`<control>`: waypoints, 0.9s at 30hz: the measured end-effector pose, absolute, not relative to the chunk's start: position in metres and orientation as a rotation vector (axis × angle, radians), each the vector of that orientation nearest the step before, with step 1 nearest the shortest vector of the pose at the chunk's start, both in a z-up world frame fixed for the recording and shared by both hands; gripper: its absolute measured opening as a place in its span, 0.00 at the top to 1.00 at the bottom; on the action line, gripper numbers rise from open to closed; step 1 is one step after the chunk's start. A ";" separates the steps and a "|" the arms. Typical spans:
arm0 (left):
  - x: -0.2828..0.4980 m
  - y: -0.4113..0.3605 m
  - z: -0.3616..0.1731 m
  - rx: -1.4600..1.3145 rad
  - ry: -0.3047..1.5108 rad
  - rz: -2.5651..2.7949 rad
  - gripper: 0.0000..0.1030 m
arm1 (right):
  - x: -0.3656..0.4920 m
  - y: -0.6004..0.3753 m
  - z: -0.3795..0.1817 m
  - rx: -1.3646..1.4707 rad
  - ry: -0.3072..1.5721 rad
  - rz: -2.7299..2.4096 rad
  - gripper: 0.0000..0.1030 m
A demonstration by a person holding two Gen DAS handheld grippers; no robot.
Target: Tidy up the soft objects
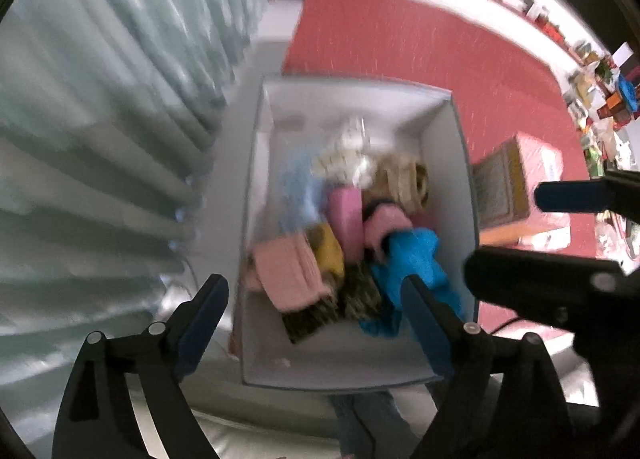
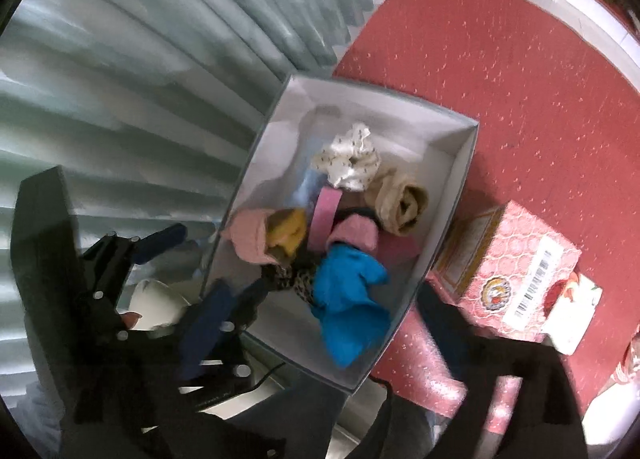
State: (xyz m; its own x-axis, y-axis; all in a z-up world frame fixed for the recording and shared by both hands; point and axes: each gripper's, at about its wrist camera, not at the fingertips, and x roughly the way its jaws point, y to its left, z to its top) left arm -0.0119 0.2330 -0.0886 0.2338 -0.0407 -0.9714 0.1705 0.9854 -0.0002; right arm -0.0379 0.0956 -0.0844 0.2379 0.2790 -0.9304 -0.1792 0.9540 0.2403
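Spread wide and empty, the left gripper (image 1: 316, 311) is held over the white box (image 1: 448, 147), above its near end. Soft items, a blue cloth (image 1: 420, 259) among them, are piled inside. Sorting seems underway; a grasp is likely called for next. Right gripper (image 1: 560, 227): also parted.

Open-jawed left gripper (image 1: 316, 319) above white rectangular cardboard box (image 1: 448, 163), bright blue soft cloth (image 1: 420, 259) beside folded pink knitted cloth (image 1: 284, 271), red carpet (image 1: 420, 43) beyond.
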 end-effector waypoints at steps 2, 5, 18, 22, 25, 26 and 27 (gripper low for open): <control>-0.014 0.236 -0.081 0.109 1.269 -0.141 0.12 | -0.041 0.092 -0.075 0.110 1.271 0.330 0.01; -0.015 0.241 -0.077 0.101 1.253 -0.145 0.12 | -0.046 0.088 -0.064 0.114 1.248 0.324 0.01; -0.019 0.244 -0.100 0.099 1.340 -0.179 0.12 | -0.061 0.088 -0.054 0.083 1.217 0.288 0.01; -0.019 0.245 -0.089 0.107 1.336 -0.177 0.12 | -0.061 0.089 -0.055 0.074 1.216 0.282 0.01; -0.020 0.247 -0.086 0.112 1.337 -0.183 0.12 | -0.062 0.091 -0.054 0.071 1.218 0.275 0.01; -0.020 0.247 -0.086 0.113 1.339 -0.186 0.12 | -0.062 0.092 -0.055 0.069 1.219 0.276 0.01; -0.020 0.247 -0.084 0.116 1.341 -0.190 0.12 | -0.063 0.093 -0.055 0.066 1.221 0.275 0.01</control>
State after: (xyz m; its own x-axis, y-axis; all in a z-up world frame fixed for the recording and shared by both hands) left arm -0.0202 0.2473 -0.0839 0.2157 -0.0698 -0.9740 0.2028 0.9789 -0.0253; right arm -0.0627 0.0925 -0.0552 0.3139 0.2434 -0.9177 -0.1733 0.9650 0.1967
